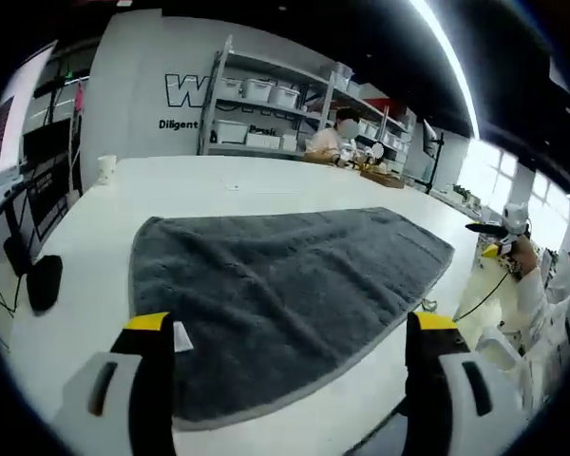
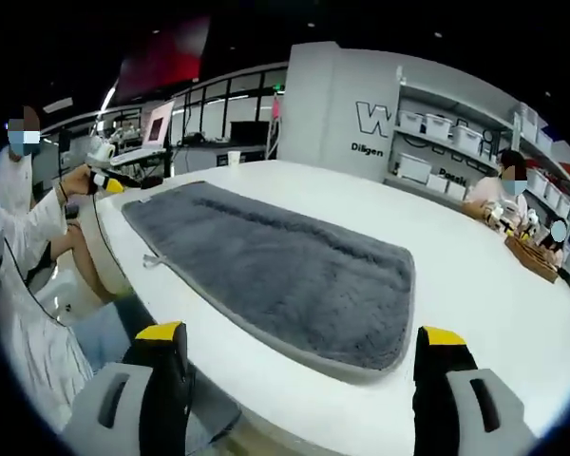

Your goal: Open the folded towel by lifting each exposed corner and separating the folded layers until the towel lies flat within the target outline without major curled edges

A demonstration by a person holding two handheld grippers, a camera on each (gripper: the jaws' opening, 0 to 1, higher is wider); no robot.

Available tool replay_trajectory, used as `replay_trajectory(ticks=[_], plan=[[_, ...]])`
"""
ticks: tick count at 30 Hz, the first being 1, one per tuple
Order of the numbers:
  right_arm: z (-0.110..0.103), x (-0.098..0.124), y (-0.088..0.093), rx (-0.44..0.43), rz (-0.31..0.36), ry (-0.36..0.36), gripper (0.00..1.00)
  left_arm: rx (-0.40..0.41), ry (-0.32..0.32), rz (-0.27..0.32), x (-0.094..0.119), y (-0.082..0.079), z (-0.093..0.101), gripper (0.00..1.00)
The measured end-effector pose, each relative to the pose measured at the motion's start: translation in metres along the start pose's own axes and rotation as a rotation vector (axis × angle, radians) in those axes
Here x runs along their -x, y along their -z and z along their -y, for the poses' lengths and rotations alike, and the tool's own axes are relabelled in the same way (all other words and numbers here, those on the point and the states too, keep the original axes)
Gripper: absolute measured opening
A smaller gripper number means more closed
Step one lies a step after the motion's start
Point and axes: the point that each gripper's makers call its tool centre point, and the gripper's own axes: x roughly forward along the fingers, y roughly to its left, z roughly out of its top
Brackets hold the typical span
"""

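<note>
A dark grey towel (image 1: 275,285) lies spread out flat on the white table (image 1: 209,185), with a small white tag at its near left edge. My left gripper (image 1: 294,328) hovers over the towel's near edge, jaws wide apart and nothing between them. In the right gripper view the same towel (image 2: 275,261) stretches away to the left across the table (image 2: 475,285). My right gripper (image 2: 299,337) is open too, held just off the table's near edge, short of the towel's hem.
A paper cup (image 1: 106,168) stands at the table's far left. Shelves with white bins (image 1: 266,114) line the back wall. A person (image 2: 499,195) sits at the far side with small items; another person (image 2: 24,218) sits near the towel's far end.
</note>
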Motion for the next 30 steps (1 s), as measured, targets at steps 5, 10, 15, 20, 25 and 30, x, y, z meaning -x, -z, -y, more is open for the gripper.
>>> replay_trajectory(ticks=[5,10,15,20,25,30], plan=[[-0.012,0.009,0.006,-0.01,-0.002,-0.004,1.0,-0.016,0.024,0.015,0.022,0.013,0.022,0.99],[-0.024,0.014,0.008,-0.037,0.018,-0.012,1.0,-0.07,0.028,0.008,0.034,0.019,0.038,0.99],[-0.034,0.02,0.012,-0.047,0.014,-0.023,1.0,-0.044,0.037,0.05,0.046,0.015,0.042,0.99],[-0.031,0.03,0.004,-0.065,0.044,-0.005,1.0,-0.035,0.02,0.064,0.057,0.014,0.038,0.99],[-0.033,0.034,0.002,-0.078,0.06,0.006,1.0,-0.05,-0.002,0.083,0.063,0.015,0.045,0.99],[-0.038,0.036,0.004,-0.094,0.068,0.0,1.0,-0.035,-0.011,0.113,0.068,0.016,0.052,0.99]])
